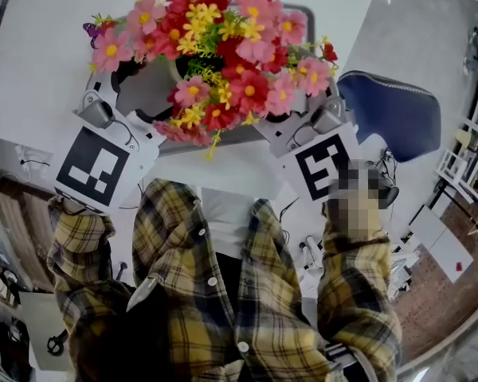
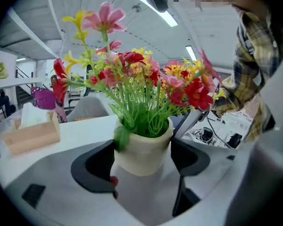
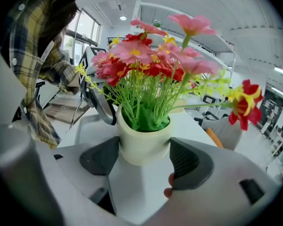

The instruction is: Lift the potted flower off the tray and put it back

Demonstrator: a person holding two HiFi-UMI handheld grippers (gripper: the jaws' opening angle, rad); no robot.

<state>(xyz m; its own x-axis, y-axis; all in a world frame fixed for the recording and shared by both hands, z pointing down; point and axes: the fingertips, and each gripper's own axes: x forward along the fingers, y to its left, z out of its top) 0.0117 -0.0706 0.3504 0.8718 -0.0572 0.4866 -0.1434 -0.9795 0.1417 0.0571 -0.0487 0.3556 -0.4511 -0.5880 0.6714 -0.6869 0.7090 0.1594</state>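
The potted flower (image 1: 223, 62) is a cream pot (image 2: 144, 149) with green stems and red, pink and yellow blooms. In the head view the blooms hide the pot and most of the grey tray (image 1: 147, 86) beneath. My left gripper (image 2: 142, 157) has its dark pads pressed on both sides of the pot. My right gripper (image 3: 144, 157) grips the same pot (image 3: 144, 145) from the opposite side. In the head view the left gripper (image 1: 111, 102) and right gripper (image 1: 323, 118) flank the blooms. I cannot tell whether the pot rests on the tray or hangs above it.
The tray lies on a white table (image 1: 48, 46). A wooden tissue box (image 2: 30, 131) stands on the table to the left. A blue chair (image 1: 390, 106) stands off the table's right side. My plaid sleeves fill the lower head view.
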